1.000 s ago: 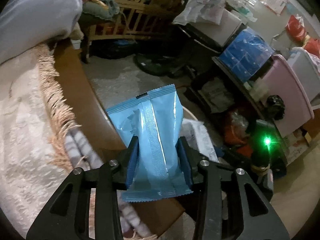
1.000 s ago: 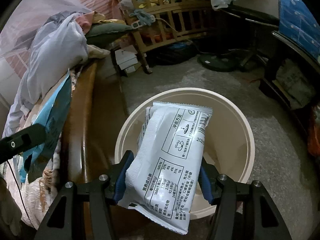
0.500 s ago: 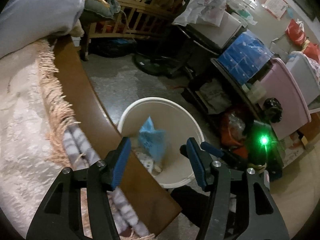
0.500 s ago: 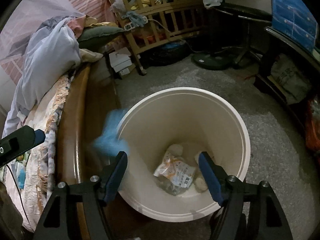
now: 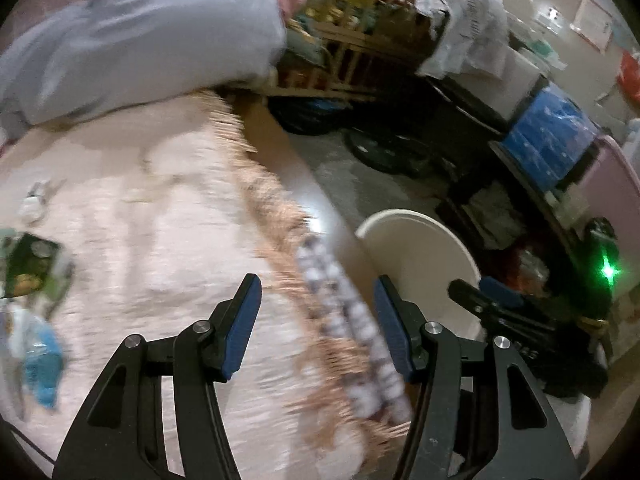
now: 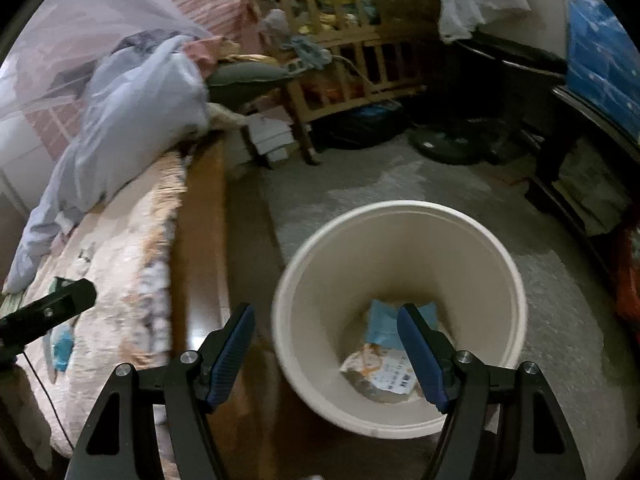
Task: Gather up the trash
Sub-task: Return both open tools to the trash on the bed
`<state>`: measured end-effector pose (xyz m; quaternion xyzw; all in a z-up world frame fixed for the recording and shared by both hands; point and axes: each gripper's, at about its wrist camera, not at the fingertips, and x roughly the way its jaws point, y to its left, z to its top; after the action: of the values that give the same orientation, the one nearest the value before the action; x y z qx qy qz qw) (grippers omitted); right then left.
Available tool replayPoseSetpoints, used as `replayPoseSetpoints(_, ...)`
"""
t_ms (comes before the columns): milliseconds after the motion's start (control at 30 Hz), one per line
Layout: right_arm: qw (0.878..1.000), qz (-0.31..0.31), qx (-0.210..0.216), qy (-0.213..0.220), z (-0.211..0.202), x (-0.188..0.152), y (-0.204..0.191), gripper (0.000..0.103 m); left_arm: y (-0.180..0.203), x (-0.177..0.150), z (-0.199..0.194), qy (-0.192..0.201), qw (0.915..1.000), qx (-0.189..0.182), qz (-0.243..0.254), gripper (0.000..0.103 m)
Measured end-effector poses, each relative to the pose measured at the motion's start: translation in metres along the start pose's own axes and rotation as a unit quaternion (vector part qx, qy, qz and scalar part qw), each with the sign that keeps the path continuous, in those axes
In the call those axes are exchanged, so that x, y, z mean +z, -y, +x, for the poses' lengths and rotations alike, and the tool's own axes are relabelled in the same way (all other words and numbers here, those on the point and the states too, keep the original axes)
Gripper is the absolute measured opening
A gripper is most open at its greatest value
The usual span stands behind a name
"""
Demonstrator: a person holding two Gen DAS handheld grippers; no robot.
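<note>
Bed blurred; wrappers in bin half-hidden by right hand-held gripper.

Left wrist view looks steeply down over the bed, bucket to its right. Right wrist view looks down into that bucket, bed left. Both share the bed edge and bucket.

Both hand-held grippers tilt steeply downward. The left hand-held gripper has its 2 blue-padded jaws spread apart with nothing clamped. The right hand-held gripper likewise stands wide and empty, its fingers at 6 o'clock.
</note>
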<state>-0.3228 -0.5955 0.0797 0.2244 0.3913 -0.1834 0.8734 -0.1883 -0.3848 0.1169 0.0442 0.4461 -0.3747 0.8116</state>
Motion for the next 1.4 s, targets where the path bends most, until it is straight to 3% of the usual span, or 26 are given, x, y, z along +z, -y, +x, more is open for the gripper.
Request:
replayPoseSetpoints(367,0.994,-0.084,0.064,0.023,-0.004,-0.003,-0.109,0.071,-0.069,-0.012,-0.060,0.057,0.9934,0.097,-0.023,0.057)
replayPoseSetpoints(633,0.987,-0.114,0.110,0.018,0.003,-0.003,-0.176,0.071,-0.119,-0.021,-0.097,0.077,0.9860,0.140,-0.046,0.057)
replayPoseSetpoints(1033,0.972,-0.182,0.149,-0.005,0.018,-0.015,-0.263,0.071,-0.197,-0.046,-0.133,0.073,0.9743,0.194,-0.089,0.057)
replayPoseSetpoints(1267,0.963,-0.208,0.172,-0.024,0.037,-0.018,-0.308,0.071,-0.253,-0.062,-0.154,0.067,0.9617,0.230,-0.133,0.057)
replayPoseSetpoints(1400,0.958,-0.216,0.186,-0.039,0.050,-0.017,-0.329,0.071,-0.281,-0.070,-0.160,0.064,0.9564,0.233,-0.164,0.057)
